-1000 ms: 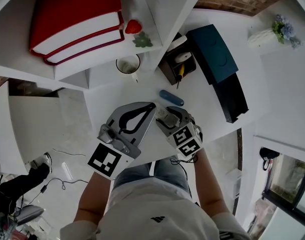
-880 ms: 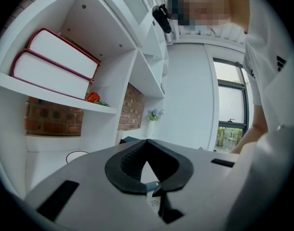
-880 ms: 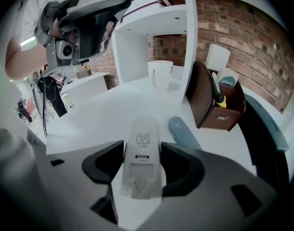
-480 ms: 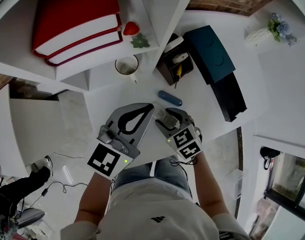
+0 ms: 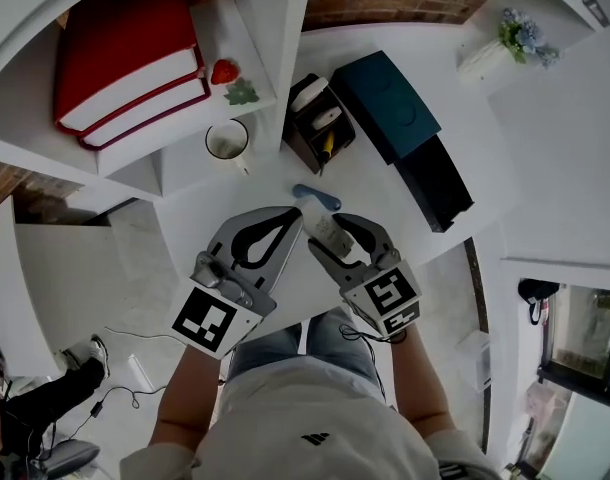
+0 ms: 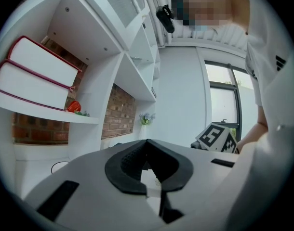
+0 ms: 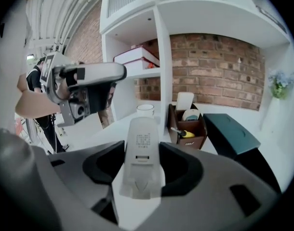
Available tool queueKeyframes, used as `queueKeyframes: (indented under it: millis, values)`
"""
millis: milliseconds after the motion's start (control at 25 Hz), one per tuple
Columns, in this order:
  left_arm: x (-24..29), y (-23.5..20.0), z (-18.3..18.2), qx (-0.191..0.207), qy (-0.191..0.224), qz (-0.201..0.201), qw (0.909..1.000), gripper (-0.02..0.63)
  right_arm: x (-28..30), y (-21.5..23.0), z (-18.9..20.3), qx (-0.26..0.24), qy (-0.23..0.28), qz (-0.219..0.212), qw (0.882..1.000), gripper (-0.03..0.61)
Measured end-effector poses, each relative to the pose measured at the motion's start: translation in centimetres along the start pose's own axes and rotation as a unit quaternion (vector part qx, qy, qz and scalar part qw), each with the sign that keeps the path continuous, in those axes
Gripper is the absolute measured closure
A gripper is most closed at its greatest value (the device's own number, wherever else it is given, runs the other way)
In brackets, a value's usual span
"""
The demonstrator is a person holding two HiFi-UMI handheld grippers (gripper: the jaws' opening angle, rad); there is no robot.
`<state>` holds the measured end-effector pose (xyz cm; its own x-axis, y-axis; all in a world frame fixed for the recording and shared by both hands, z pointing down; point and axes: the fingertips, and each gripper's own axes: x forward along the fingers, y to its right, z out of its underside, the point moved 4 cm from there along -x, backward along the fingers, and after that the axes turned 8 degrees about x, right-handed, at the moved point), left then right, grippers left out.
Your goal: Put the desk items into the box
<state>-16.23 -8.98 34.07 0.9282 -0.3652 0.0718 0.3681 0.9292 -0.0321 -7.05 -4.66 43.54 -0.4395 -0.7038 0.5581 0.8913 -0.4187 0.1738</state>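
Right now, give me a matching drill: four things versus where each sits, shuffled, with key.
1. remote
2. mug
3. strawberry
4. blue tube

A. on the shelf beside the red books
B. lying on the desk just beyond the remote
C. clamped in the right gripper's jaws
D. standing on the desk left of the brown organizer

Pairs: 1-C, 2-D, 3-A, 4-B

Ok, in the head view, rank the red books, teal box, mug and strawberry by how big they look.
1. red books
2. teal box
3. mug
4. strawberry
Books and strawberry sit on a shelf, likely nearer the camera.
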Motion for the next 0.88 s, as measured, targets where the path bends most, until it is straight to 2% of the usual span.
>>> queueKeyframes:
  millis: [360,600,880]
  values:
    - [1.4,2.5,-1.2,0.013,0.011,0.026,0.9995,0.603,-4.6,1.2,-1.9,0.032,0.071,0.031,0.996,0.345]
    - [3.0,4.7,-2.1,0.023,0.019,0.053,0.9982,0.603,-8.4,2.4,-3.4,0.053,0.128,0.052,0.989,0.345]
    - [6.1,7.5,-3.0,0.027,0.026,0.093,0.995,0.603,-13.0,4.4,-4.2,0.066,0.169,0.084,0.98,0.345]
